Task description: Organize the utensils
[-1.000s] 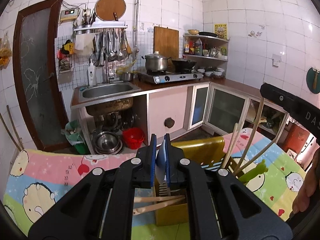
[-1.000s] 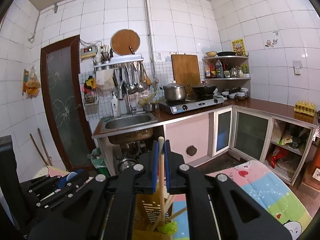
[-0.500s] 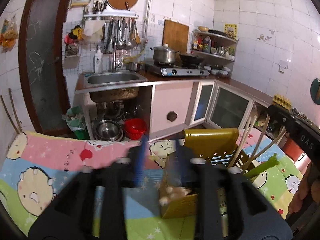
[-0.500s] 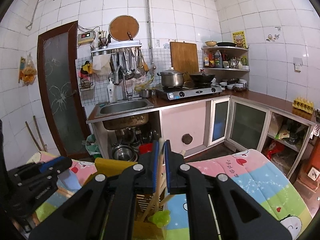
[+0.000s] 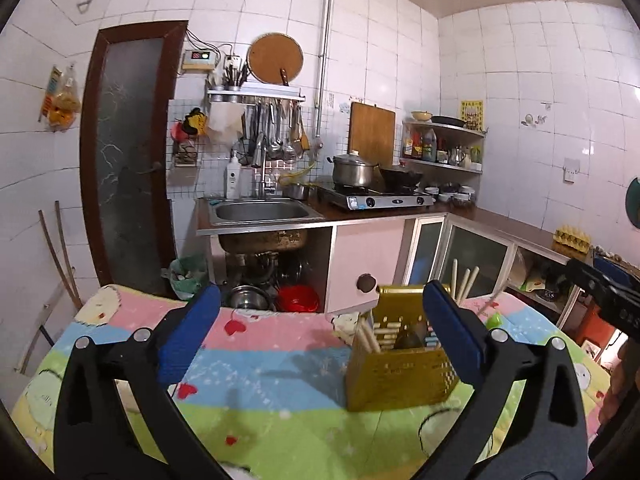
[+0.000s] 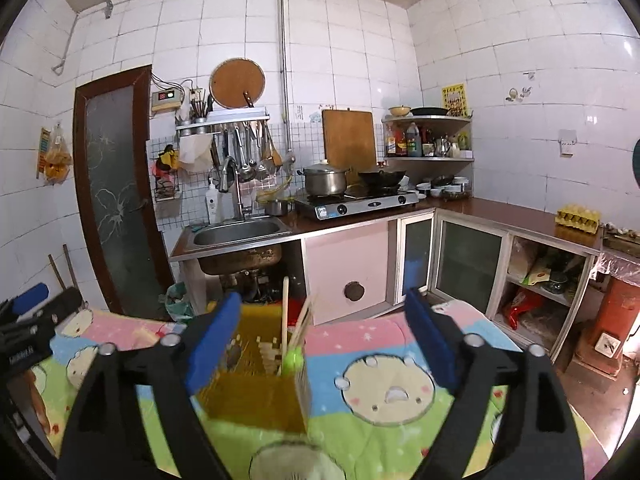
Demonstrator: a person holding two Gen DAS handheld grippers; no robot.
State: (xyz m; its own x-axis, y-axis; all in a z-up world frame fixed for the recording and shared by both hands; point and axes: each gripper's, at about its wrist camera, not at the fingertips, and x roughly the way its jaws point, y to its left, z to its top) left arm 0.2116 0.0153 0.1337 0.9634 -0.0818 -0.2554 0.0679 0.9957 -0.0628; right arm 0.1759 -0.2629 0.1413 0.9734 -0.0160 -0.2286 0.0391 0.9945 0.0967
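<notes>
Right now I have both tools spread wide and holding nothing. Between the fingers of my left tool (image 5: 320, 332), a little toward its right finger, stands the yellow slotted caddy (image 5: 400, 372) on the table (image 5: 260, 408), which is covered with a cartoon-print cloth. Wooden chopsticks (image 5: 464, 282) lean out of the caddy's far side, and more pale sticks (image 5: 368, 338) poke up in the near compartment at its left; something dark sits beside them, which I cannot identify.

From my right tool (image 6: 322, 336) the same caddy sits just ahead of the left finger, partly hidden by it. One chopstick (image 6: 285, 306) stands nearly upright there, others lean beside it, and a green utensil (image 6: 293, 359) rests low against the caddy's right wall. My left tool shows at the far left edge of this view, well apart from the caddy.

I judge the utensils stand on end because the slotted walls and dividers prop them, keeping handles reachable. With nothing loose visible on the cloth, the sorting looks close to finished, and both tools sit back from the caddy so as not to tip it.
</notes>
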